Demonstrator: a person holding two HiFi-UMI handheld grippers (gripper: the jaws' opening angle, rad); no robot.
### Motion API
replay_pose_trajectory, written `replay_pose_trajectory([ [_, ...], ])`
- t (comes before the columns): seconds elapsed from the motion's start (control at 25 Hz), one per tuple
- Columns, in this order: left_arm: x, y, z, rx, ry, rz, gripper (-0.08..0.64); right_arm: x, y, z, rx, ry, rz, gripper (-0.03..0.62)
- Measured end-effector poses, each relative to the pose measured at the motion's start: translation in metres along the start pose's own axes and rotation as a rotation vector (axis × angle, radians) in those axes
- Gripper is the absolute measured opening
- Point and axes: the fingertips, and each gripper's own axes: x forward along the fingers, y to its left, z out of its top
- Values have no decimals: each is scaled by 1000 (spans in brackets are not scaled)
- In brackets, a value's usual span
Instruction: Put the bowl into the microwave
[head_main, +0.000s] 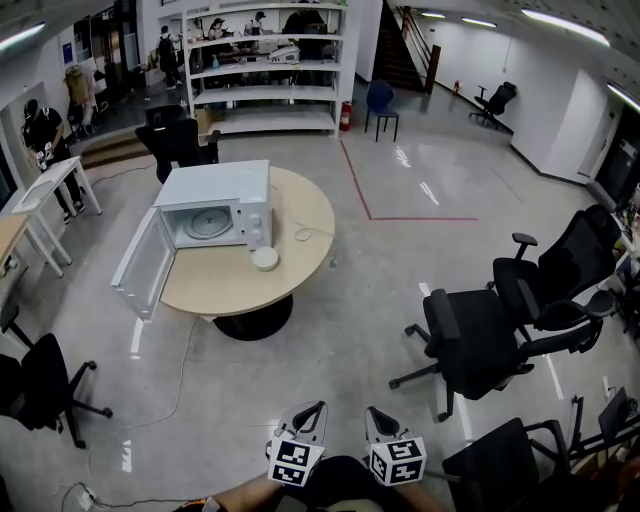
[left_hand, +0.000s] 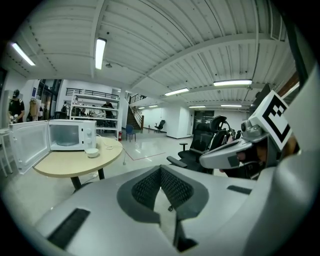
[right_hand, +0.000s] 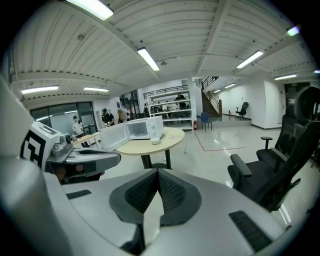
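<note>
While both tools hung low by the person's body, left gripper (head_main: 313, 409): jaws pressed together, with nothing between them in the left gripper view (left_hand: 161, 168).
Right gripper (head_main: 376, 412): just to the right of the left one, jaws likewise closed on nothing (right_hand: 157, 171).
Small white round bowl (head_main: 265, 259): well ahead of both grippers and a little to their left, outside the oven, on the near part of the tabletop (left_hand: 92, 152) (right_hand: 155, 141).
White boxy microwave (head_main: 215, 205): just beyond the bowl from the grippers, cavity facing them.
Microwave door (head_main: 145, 265): swung wide open to the left, reaching past the table edge.
Round beige wooden table (head_main: 305, 215): far ahead of the grippers, carrying the microwave and bowl.
Black office chairs (head_main: 470, 340): ahead and to the right of the right gripper, well apart from the table.
</note>
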Motion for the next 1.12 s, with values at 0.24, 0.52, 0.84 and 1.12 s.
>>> replay_pose_trajectory([
  [0.24, -4, 26, 6, -6, -22, 4, 46, 20, 19, 14, -16, -3, 12, 15],
  [0.52, -9, 54, 1, -47, -21, 55, 46, 43, 38, 16, -46, 33, 60, 15],
  [0.84, 5, 86, 2, -77, -6, 167, 46, 86, 35, 28, -76, 53, 163, 15],
  [1.12, 43, 104, 21, -71, 17, 256, 46, 128, 13, 60, -104, 49, 266, 15],
])
